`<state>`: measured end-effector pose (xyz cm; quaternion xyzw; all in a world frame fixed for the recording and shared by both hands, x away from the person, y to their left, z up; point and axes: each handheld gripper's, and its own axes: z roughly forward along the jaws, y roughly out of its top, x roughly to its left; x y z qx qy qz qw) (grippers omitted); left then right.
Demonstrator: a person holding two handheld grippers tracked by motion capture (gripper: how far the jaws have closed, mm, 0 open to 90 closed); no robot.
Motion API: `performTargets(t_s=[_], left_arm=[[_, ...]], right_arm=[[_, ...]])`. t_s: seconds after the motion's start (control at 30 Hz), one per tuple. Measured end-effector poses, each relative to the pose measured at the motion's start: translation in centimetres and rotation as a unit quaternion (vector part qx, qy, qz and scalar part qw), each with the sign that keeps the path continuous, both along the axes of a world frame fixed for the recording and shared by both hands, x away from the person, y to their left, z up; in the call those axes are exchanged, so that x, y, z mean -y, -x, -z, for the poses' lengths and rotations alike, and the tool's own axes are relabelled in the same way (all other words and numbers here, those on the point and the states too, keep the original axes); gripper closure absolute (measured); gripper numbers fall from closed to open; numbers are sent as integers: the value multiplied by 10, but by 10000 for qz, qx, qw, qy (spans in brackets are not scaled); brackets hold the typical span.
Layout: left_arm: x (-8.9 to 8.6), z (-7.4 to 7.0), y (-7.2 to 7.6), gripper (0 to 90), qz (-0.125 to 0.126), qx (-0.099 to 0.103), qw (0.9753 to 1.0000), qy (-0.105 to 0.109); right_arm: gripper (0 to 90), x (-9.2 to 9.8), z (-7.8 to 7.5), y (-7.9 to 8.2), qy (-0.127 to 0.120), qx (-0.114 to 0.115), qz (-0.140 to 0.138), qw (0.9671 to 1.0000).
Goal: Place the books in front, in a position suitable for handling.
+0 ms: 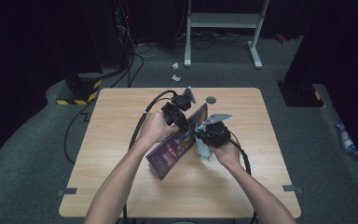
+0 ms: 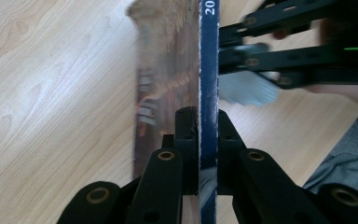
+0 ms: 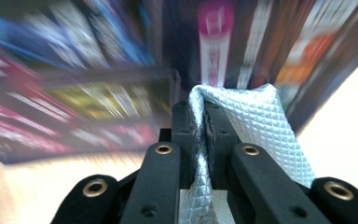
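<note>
A thin, flat book or case [image 1: 179, 142] with a dark purple printed cover stands on edge on the wooden table [image 1: 121, 186], tilted. My left gripper [image 1: 182, 120] is shut on its top edge; in the left gripper view the blue spine [image 2: 209, 84] sits clamped between the jaws of the left gripper [image 2: 208, 119]. My right gripper [image 1: 205, 137] is shut on a pale grey quilted cloth [image 1: 202, 148] pressed against the cover's right face. In the right gripper view the cloth [image 3: 256, 126] folds over the jaws of the right gripper [image 3: 201, 112], with the blurred cover [image 3: 98, 93] just beyond.
A small dark round disc [image 1: 210, 99] lies on the table near its far edge. A white metal stand [image 1: 221, 21] and cables [image 1: 130, 70] are on the floor beyond the table. Bare tabletop stretches to the left and right of the hands.
</note>
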<state>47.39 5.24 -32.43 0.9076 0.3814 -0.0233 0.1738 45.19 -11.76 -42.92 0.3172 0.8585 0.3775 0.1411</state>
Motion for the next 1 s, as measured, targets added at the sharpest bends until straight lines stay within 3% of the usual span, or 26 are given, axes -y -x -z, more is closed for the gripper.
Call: performTargets(t_s=[0.13, 0.27, 0.4, 0.77, 0.87, 1.0], left_arm=[[-1, -5, 3, 834, -6, 14, 10000, 58], [-1, -5, 3, 834, -1, 35, 10000, -11], [2, 0, 1, 834, 9, 1, 10000, -97], [13, 6, -1, 834, 77, -52, 9997, -223], [13, 2, -3, 834, 108, -59, 9998, -185], [10, -3, -2, 834, 43, -21, 9999, -96]], right_arm=[[843, -3, 16, -6, 150, -205, 70, 9997], [844, -3, 16, -7, 265, -308, 106, 9991], [844, -2, 0, -3, 343, -343, 90, 9988], [845, -6, -80, 14, 153, -32, -184, 9997], [845, -7, -84, 16, 207, 24, -204, 9996], [845, -4, -68, 14, 219, -170, -148, 9995]])
